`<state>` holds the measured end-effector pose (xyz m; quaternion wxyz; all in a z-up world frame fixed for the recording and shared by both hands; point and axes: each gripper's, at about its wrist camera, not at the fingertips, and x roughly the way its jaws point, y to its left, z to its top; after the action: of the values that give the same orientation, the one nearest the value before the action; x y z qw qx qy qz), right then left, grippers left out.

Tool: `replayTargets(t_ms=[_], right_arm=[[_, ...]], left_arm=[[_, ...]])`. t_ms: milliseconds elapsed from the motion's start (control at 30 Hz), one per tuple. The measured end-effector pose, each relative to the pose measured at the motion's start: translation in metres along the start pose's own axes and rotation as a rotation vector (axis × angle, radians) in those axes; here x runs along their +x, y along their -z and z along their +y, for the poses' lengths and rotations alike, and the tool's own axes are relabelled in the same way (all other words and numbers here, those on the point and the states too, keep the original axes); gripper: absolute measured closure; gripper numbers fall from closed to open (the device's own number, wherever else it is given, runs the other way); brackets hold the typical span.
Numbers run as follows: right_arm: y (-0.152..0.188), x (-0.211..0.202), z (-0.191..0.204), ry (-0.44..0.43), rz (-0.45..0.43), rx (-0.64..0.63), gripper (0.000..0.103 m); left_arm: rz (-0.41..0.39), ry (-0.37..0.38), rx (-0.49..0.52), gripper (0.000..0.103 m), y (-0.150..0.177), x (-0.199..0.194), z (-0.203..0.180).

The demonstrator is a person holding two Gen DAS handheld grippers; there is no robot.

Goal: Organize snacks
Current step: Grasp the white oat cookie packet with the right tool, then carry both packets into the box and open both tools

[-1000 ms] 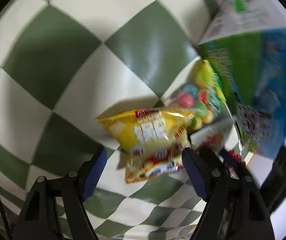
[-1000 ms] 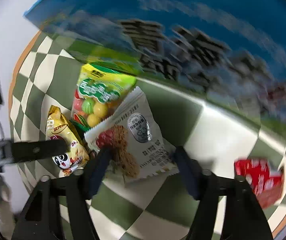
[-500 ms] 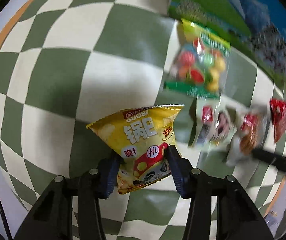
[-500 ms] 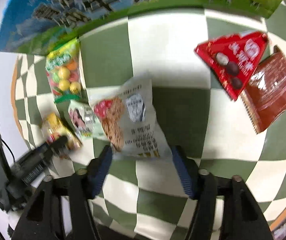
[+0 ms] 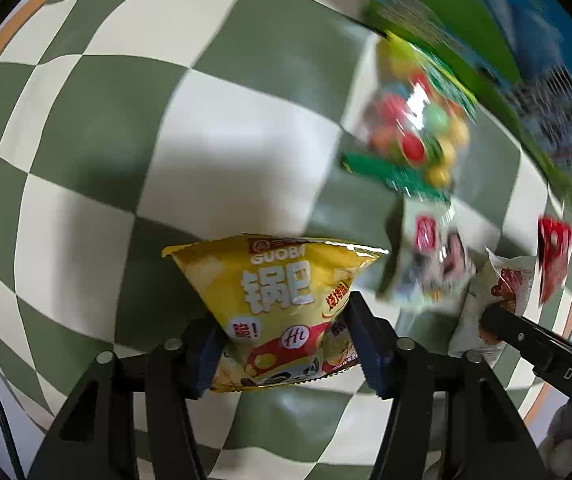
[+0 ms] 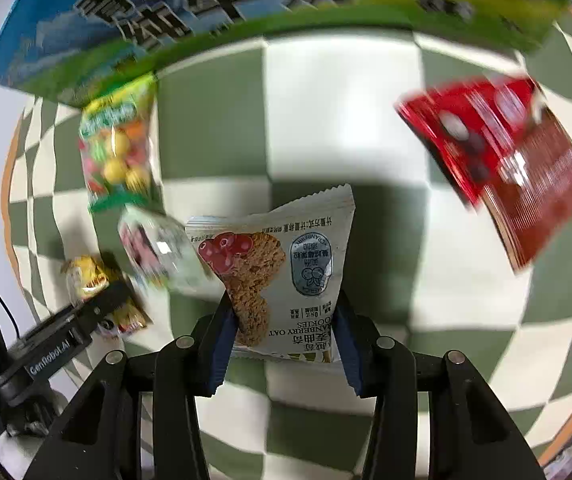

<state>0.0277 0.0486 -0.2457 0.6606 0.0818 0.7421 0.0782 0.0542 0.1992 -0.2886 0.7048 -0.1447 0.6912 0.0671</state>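
I have the yellow chip bag point(image 5: 282, 300) clamped at its lower half in my left gripper point(image 5: 286, 344); the jaws have just eased out a little, yet both blue pads press its sides and the bag stands above the green-and-cream checkered cloth point(image 5: 126, 140). My right gripper point(image 6: 282, 340) is squeezed onto the cranberry oat cookie packet point(image 6: 282, 264); its jaws have just been closing, and the pads now pinch the packet's lower edges.

Lying on the cloth between the two bags is a small pale packet point(image 6: 158, 252), blurred. Beyond it lies the candy bag point(image 6: 118, 152) with coloured balls, its top end just beside the blue-and-green carton point(image 6: 206, 4) along the far edge. Off to the right in the right wrist view, a red triangular packet point(image 6: 470, 132) partly overlaps a dark red-brown packet point(image 6: 542, 196), both well apart from the cookies.
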Motion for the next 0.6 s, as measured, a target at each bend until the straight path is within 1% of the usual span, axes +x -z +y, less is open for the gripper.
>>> replayTargets(t_ms=[100, 167, 267, 333, 400, 500, 533, 567, 600], right_arm=[[0.019, 0.001, -0.012, 0.008, 0.029, -0.016, 0.054], [0.033, 0.0, -0.021, 0.014, 0.044, -0.008, 0.054], [0.05, 0.003, -0.031, 0.016, 0.072, 0.009, 0.054], [0.055, 0.007, -0.038, -0.007, 0.087, 0.047, 0.052], [0.056, 0.012, -0.043, -0.022, 0.086, 0.087, 0.044], [0.053, 0.018, -0.037, -0.019, 0.079, 0.101, 0.037], [0.053, 0.022, -0.029, -0.011, 0.073, 0.099, 0.036], [0.052, 0.023, -0.026, 0.001, 0.06, 0.091, 0.036], [0.053, 0.022, -0.022, 0.022, 0.038, 0.074, 0.039]], left_arm=[[0.024, -0.019, 0.077, 0.049, 0.024, 0.005, -0.021], [0.05, -0.019, 0.135, 0.049, 0.043, 0.011, -0.038], [0.074, -0.015, 0.165, 0.046, 0.061, 0.021, -0.056], [0.087, -0.03, 0.164, 0.043, 0.061, 0.029, -0.06], [0.092, -0.05, 0.17, 0.043, 0.061, 0.036, -0.064], [0.093, -0.046, 0.161, 0.043, 0.059, 0.039, -0.07], [0.091, -0.044, 0.16, 0.043, 0.054, 0.038, -0.061], [0.087, -0.042, 0.158, 0.044, 0.054, 0.038, -0.061], [0.083, -0.044, 0.156, 0.046, 0.054, 0.036, -0.058]])
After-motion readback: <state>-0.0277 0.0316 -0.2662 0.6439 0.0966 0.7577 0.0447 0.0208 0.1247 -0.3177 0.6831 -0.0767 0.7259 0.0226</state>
